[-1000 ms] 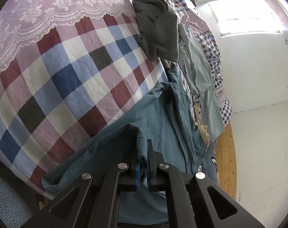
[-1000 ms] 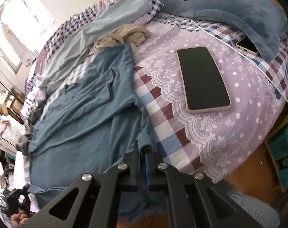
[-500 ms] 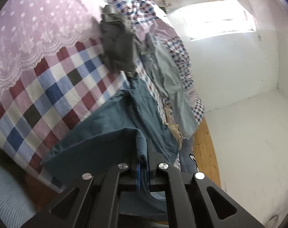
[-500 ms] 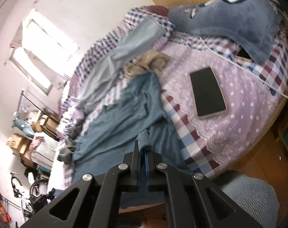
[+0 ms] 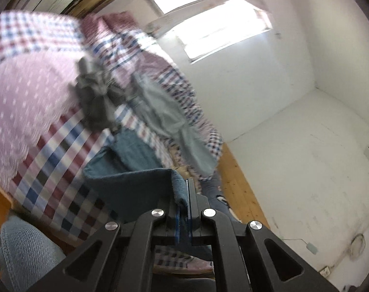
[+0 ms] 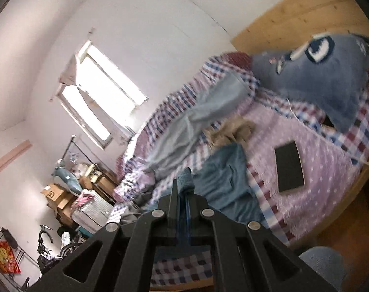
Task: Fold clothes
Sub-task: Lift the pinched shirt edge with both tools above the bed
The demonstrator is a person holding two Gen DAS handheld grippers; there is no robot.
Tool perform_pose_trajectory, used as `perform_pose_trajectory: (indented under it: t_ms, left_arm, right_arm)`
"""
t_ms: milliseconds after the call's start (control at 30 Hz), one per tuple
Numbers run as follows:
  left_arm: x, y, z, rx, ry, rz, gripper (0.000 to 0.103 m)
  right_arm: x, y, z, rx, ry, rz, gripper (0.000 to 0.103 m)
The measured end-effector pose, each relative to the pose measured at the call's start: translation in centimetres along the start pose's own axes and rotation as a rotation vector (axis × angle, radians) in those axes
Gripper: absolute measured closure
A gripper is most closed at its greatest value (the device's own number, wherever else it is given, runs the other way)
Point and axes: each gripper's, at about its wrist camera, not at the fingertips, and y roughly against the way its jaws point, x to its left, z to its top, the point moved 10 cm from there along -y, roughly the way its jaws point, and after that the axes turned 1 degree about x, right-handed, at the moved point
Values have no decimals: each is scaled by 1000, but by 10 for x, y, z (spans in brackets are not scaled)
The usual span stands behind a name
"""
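A teal blue garment lies partly on the checked bed and rises off it at one edge. My left gripper is shut on a bunched fold of that edge, held well above the bedspread. In the right wrist view the same teal blue garment stretches across the bed, and my right gripper is shut on another bunched corner of it, also lifted. Both pinched folds stick up between the blue pads.
On the bed lie a dark grey garment, a pale blue-grey garment, a beige garment, a black tablet, a blue plush pillow and a white cable. Wooden floor and white walls surround it.
Both grippers have risen and pulled back from the bed, lifting the teal garment's near edge with them. The bed now looks smaller and farther. Both stay shut on the fabric.
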Motion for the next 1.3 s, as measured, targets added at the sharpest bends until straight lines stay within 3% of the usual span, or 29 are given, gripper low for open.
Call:
perform_pose_trajectory:
  t_ms: [300,600,733,933,1200,1300]
  left_arm:
    - [-95,41,-1,-11,-169,-85,101]
    - [-165,89,-14,-42,-283,-203,101]
    - [-190,107,-17,-58,-324,-265,101]
    - [-165,82,2,-36,-243,-192,101]
    - [-92,7,40,44,12,-92,101]
    - [-69,-27,51,66,64,-54,101]
  right_arm:
    - [57,71,35,-136,107,99,102]
    - [100,152,60,-289,170,197,102]
    - [113,168,64,-309,183,222,102]
    - [86,138,64,-248,105,164,102]
    - [36,58,67,-129,16,61,102]
    - [23,23,68,-87,6,31,102]
